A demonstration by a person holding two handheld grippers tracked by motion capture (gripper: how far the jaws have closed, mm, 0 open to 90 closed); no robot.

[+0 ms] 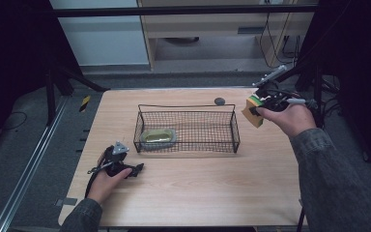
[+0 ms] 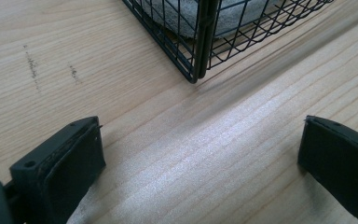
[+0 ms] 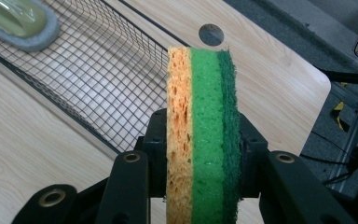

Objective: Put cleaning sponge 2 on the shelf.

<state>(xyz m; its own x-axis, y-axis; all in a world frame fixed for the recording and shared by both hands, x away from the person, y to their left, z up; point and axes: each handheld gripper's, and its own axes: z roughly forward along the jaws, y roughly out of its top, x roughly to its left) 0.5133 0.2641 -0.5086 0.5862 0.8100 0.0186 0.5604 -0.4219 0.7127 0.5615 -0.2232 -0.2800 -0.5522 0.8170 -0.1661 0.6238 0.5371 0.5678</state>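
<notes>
**Sponge in the air, basket rim in the way**

We have the sponge (image 3: 202, 135) pinched on edge in the right gripper (image 1: 263, 104), its jaws closed against the orange face on one side and the dark green scrub face on the other. It hangs above the table's (image 1: 198, 193) far right corner, just beside the right end of the wire basket (image 1: 234, 126) and apart from it. The left gripper (image 1: 134, 169) rests on the wood near the basket's front left corner, jaws wide apart with nothing between them.

We judge the sponge is headed into the basket, where a green soap-like bar on a grey pad (image 1: 158, 137) already lies at the left end. The risks as we see them:

- The sponge is soft — a squeezed grip can let it twist or spring out if we swing too fast.
- Coming in too low, the sponge's bottom edge could catch the rim and tip or drag the light basket, which neither gripper is bracing.
- Letting go too far left could drop it onto the bar.
</notes>
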